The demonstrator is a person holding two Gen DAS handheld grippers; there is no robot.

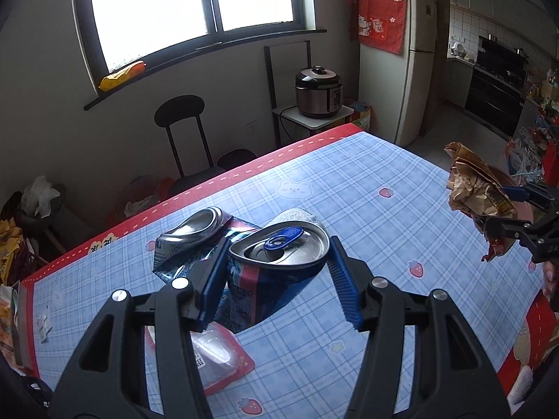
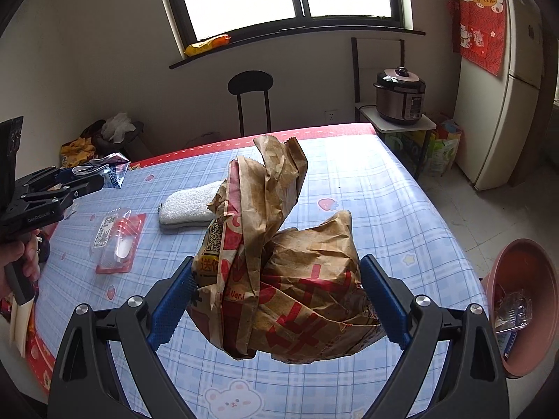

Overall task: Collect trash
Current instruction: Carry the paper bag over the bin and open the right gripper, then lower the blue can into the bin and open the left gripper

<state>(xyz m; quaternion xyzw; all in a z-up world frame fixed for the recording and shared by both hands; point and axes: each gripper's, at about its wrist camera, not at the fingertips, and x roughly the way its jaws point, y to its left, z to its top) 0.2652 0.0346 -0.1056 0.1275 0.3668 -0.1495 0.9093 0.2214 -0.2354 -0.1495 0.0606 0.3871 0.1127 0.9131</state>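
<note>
Carry step: left hand-held gripper [image 1: 276, 279] clamps crushed can [image 1: 279, 258]; right hand-held gripper [image 2: 279, 300] clamps paper bag [image 2: 279, 262]; next, drop both into pink basin [image 2: 517, 269] at 3 o'clock.

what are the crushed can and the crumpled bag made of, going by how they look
Crushed can: thin metal, likely aluminium; bare silvery lid, glossy blue printed wall buckled into sharp dents.
Crumpled bag: brown kraft-type paper, matte, with red print; it holds stiff creases and has a serrated top edge.

A pressure cooker [image 2: 400, 95] sits beside the fridge [image 2: 503, 104].
</note>
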